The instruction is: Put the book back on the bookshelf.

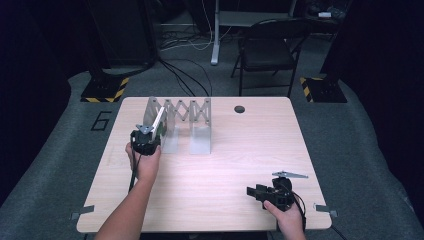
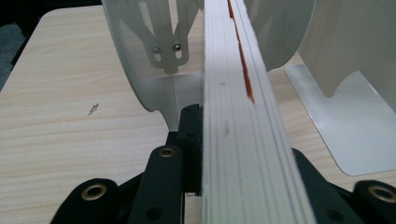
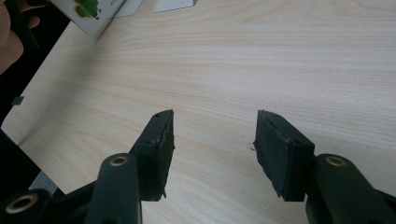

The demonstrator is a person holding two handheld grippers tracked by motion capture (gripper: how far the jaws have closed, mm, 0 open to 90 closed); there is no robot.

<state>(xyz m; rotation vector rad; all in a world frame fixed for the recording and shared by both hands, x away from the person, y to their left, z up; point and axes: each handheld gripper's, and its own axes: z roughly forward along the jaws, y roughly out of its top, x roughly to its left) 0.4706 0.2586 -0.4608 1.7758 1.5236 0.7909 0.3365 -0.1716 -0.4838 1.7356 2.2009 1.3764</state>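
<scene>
A: High view, item one: wooden table (image 1: 210, 170). On it, an accordion-style metal book rack (image 1: 185, 122) at the far left. The left gripper (image 1: 146, 137) grips a thin book (image 1: 159, 120), tilted at the rack's left end.
B: Any writing?
A: A "6" on the floor (image 1: 101, 120) left of the table. None legible on the book.
B: Right gripper (image 1: 262, 191)?
A: Near the front right corner, pointing left.
B: Left gripper view?
A: Book (image 2: 243, 140) edge-on, clamped between the jaws; page block pale, orange flecks near the top, cover hidden. Rack panels (image 2: 149, 56) just behind.
B: Right gripper view?
A: Jaws spread wide over bare table (image 3: 261, 60), nothing between them. Top left, a cut-off book corner (image 3: 93, 14) with a green leaf print; text unreadable.
</scene>
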